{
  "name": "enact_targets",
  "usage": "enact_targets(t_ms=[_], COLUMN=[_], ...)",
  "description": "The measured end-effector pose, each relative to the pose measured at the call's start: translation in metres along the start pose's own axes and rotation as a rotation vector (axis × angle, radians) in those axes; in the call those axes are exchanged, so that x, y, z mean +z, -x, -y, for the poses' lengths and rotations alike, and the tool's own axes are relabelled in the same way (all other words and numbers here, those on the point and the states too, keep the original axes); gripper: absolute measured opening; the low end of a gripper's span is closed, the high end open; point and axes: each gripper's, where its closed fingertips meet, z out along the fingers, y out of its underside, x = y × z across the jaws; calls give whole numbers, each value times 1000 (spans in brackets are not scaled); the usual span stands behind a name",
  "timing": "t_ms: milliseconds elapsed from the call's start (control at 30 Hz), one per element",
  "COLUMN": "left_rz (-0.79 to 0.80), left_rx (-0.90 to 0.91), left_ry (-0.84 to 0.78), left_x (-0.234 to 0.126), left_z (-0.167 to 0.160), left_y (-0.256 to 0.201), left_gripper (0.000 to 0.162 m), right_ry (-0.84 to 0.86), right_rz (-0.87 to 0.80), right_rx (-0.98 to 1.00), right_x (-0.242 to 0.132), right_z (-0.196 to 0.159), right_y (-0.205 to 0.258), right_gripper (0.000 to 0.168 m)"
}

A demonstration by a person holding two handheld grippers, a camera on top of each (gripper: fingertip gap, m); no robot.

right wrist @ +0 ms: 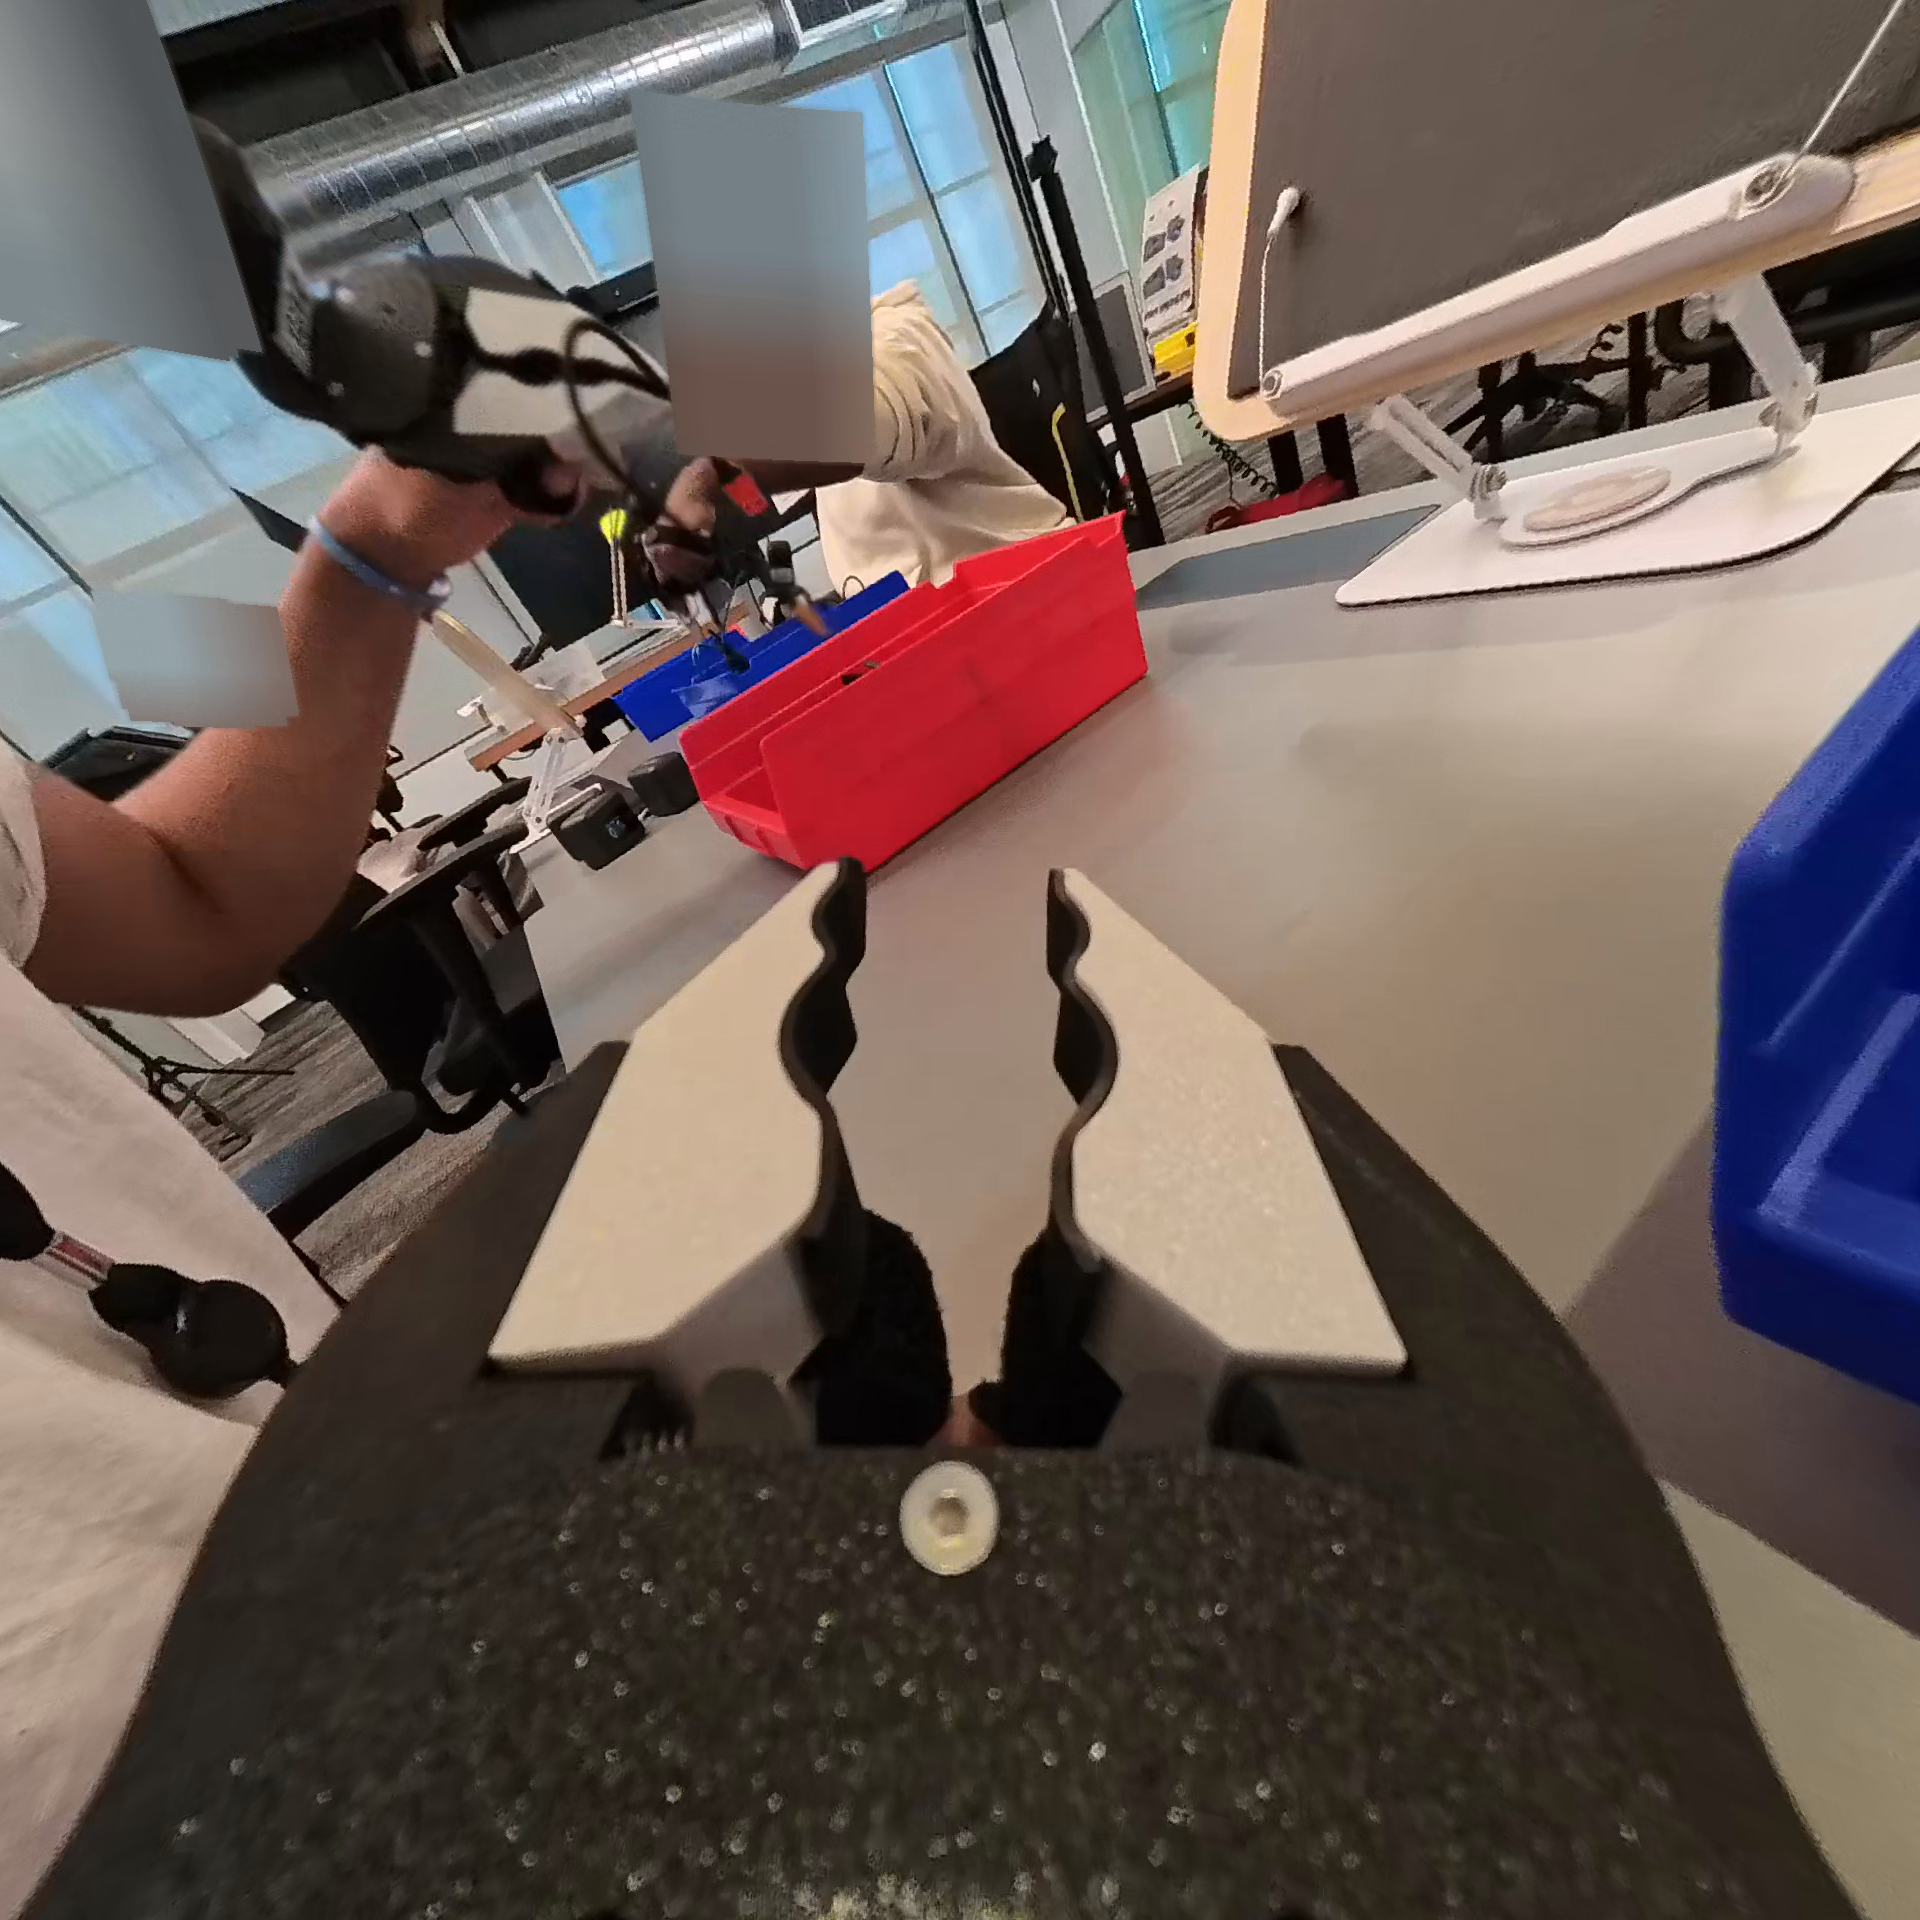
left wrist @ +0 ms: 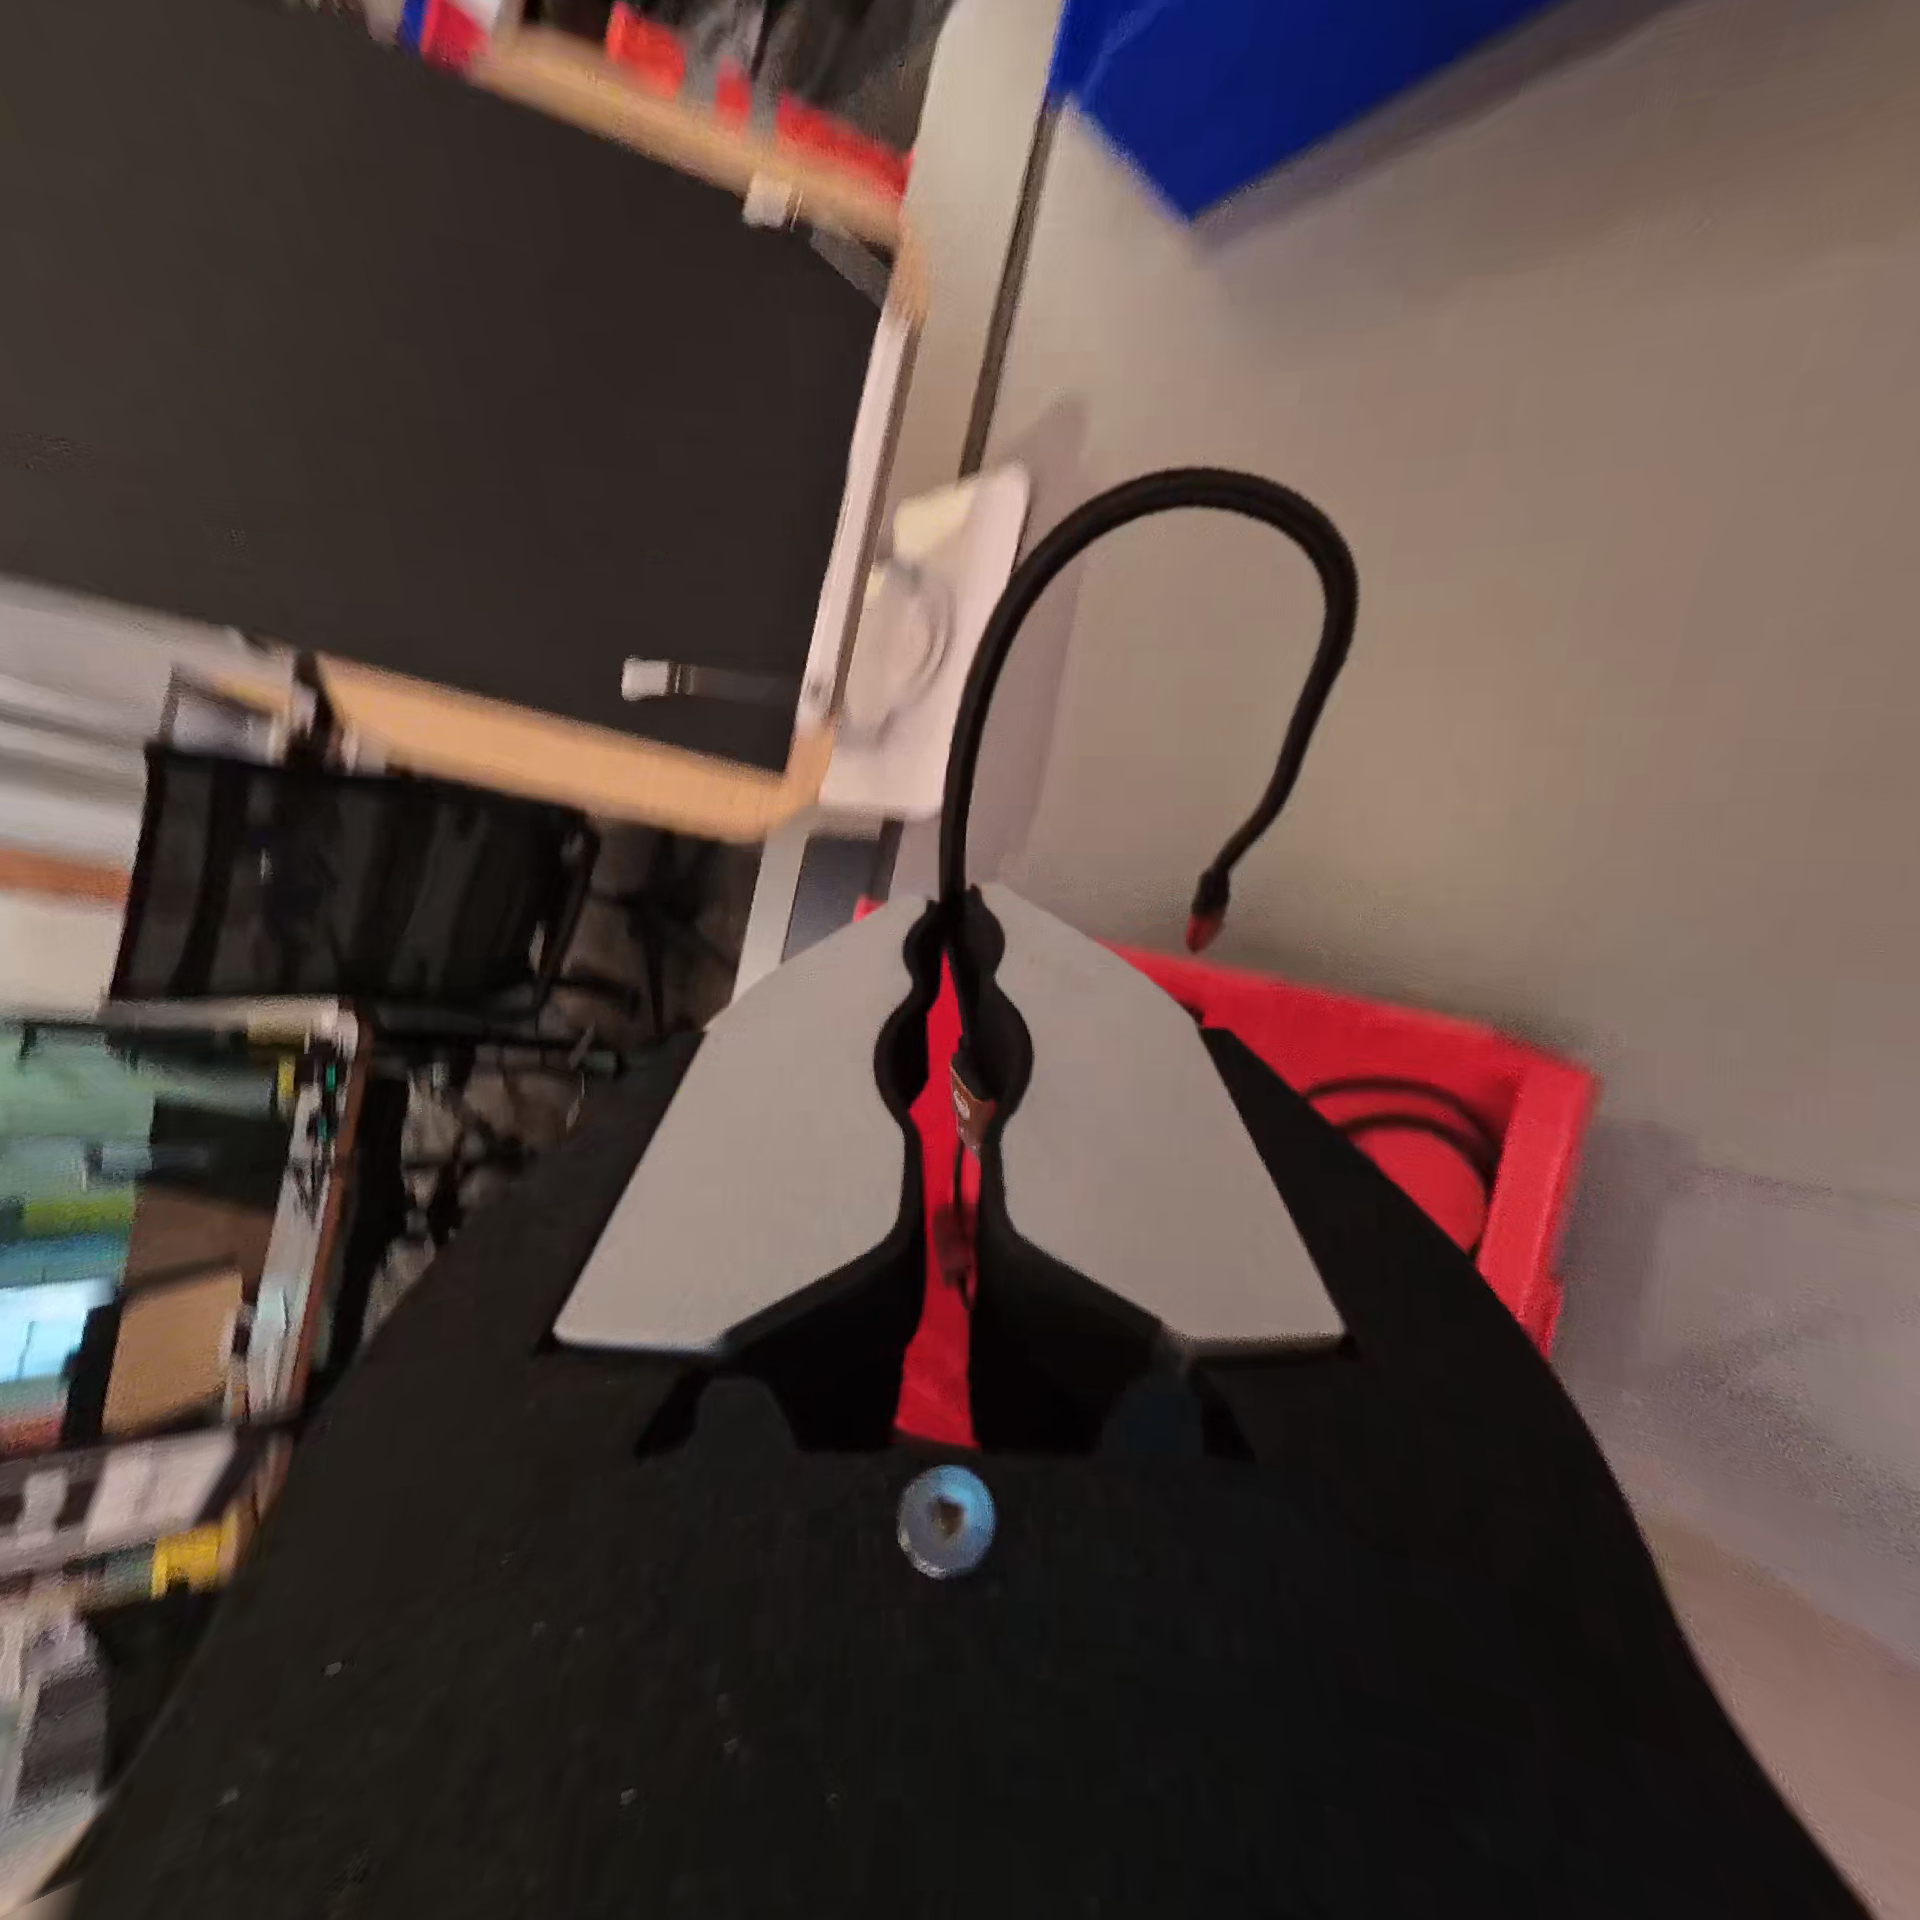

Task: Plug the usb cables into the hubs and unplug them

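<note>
My left gripper [left wrist: 958,914] is shut on a short black cable [left wrist: 1174,540] with red-tipped plugs. The cable arches up out of the fingertips and its free end [left wrist: 1205,914] hangs to the right, above the grey table. A red bin [left wrist: 1455,1049] with a coiled black cable inside lies just beyond and under the gripper. My right gripper [right wrist: 956,883] is open and empty, low over the grey table [right wrist: 1351,831], with the red bin [right wrist: 935,707] a short way ahead. The left gripper [right wrist: 436,364] also shows there, raised in a hand at upper left.
A blue bin [right wrist: 1829,1039] stands close on the right of the right gripper; it shows at the top in the left wrist view [left wrist: 1247,94]. A monitor on a white stand [right wrist: 1621,488] stands at the back right. A person sits beyond the table [right wrist: 935,436]. Office chairs stand at the left.
</note>
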Motion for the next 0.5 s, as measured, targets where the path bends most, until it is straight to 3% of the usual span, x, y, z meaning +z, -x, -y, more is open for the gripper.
enact_targets(t_ms=[100, 167, 333, 433, 500], left_rz=[-157, -274, -490, -543, -545], left_rx=[111, 178, 309, 271, 154], left_ry=[-92, -86, 25, 47, 70], left_x=[32, 70, 161, 187, 190], left_z=[59, 75, 68, 69, 70], left_y=[-50, -96, -195, -226, -227], left_gripper=[3, 3, 3, 4, 6], right_ry=[-5, -4, -13, -28, -39], right_rz=[-5, -4, -34, -63, -80], right_rx=[-5, -12, -30, -35, -34], right_x=[-1, -2, -10, -18, -24], right_z=[2, 2, 3, 6, 9], right_y=[-1, 0, -2, -7, -11], right_gripper=[33, 33, 33, 32, 32])
